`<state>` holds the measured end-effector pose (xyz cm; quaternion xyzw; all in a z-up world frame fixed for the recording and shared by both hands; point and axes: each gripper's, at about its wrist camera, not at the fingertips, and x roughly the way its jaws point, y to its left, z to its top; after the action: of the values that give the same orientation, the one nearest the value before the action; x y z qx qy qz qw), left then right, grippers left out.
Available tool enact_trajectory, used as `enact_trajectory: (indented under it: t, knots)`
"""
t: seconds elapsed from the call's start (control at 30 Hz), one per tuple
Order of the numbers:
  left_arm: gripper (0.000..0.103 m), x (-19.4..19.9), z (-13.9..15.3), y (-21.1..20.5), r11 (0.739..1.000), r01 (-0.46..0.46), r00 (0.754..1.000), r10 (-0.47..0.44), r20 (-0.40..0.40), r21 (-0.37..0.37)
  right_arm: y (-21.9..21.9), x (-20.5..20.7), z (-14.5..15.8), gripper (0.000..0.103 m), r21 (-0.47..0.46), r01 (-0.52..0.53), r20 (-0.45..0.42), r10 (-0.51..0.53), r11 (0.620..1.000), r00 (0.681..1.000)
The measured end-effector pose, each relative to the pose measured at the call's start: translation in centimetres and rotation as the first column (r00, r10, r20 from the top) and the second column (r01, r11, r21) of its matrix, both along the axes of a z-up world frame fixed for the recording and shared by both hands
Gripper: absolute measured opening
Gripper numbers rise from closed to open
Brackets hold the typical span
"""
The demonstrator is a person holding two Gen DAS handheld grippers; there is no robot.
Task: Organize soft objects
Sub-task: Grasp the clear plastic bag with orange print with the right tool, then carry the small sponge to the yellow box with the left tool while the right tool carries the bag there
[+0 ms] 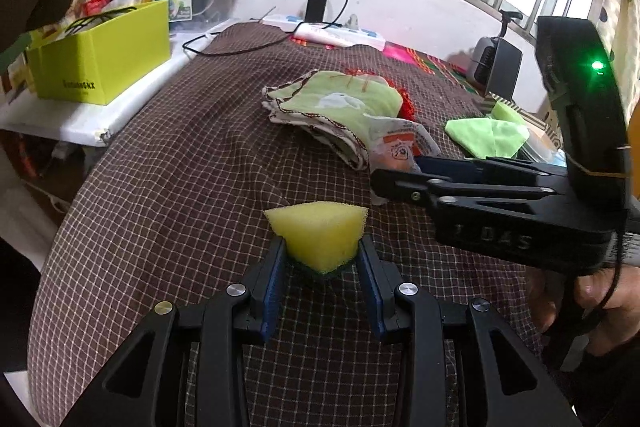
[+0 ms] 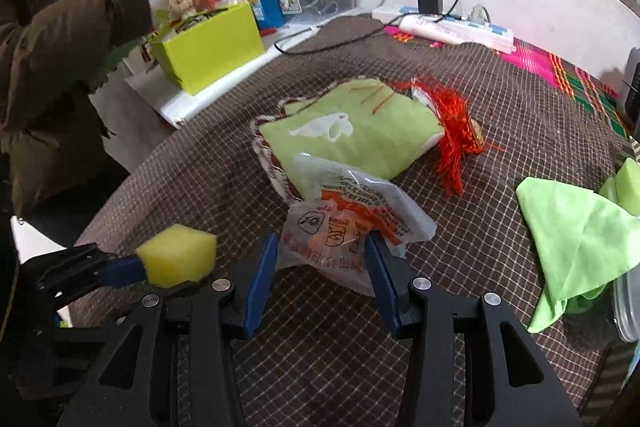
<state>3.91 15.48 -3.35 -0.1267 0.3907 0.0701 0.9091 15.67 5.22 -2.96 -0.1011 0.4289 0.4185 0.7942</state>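
At 12 o'clock of the wide-open, empty right gripper (image 2: 320, 259), the light, slippery bag (image 2: 344, 223) needs a bunched-middle grip, while the left gripper (image 1: 322, 259) pinches the soft sponge (image 1: 318, 233).

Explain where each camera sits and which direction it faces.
Left wrist: on the left gripper, looking down across the checked cloth past its clamped yellow sponge; right gripper and hand show.
Right wrist: on the right gripper, open around the plastic bag; left gripper shows.
Shared: sponge, bag, green towel.
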Motion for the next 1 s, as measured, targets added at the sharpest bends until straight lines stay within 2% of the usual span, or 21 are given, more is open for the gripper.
enact_trajectory:
  t: [0.13,0.2,0.23,0.27,0.37,1.0]
  knots:
    - [0.034,0.1,0.0,0.0,1.000,0.000,1.000,0.000,-0.002,0.003,0.0,0.3,-0.2,0.045,0.002,0.010,-0.011,-0.010,1.000,1.000]
    - [0.034,0.2,0.1,-0.1,1.000,0.000,1.000,0.000,-0.001,0.005,-0.3,0.4,-0.2,0.039,0.002,0.016,-0.008,-0.015,1.000,1.000]
    - [0.034,0.2,0.1,-0.1,1.000,0.001,1.000,-0.001,0.000,0.004,-0.5,0.5,-0.2,0.033,0.009,0.019,-0.015,-0.019,1.000,1.000]
    - [0.034,0.2,0.1,-0.1,1.000,0.001,1.000,-0.001,0.001,0.005,-0.6,0.5,-0.2,0.022,0.006,0.026,-0.012,-0.026,1.000,1.000]
    - [0.034,0.1,0.3,-0.4,1.000,0.003,1.000,-0.003,0.005,0.008,-1.5,0.5,0.1,0.013,0.012,0.041,-0.012,-0.041,0.999,0.999]
    - [0.034,-2.0,3.2,-5.8,0.995,0.097,0.992,-0.099,0.073,0.033,-9.6,-4.4,4.1,0.011,0.096,0.121,0.048,-0.126,0.988,0.991]
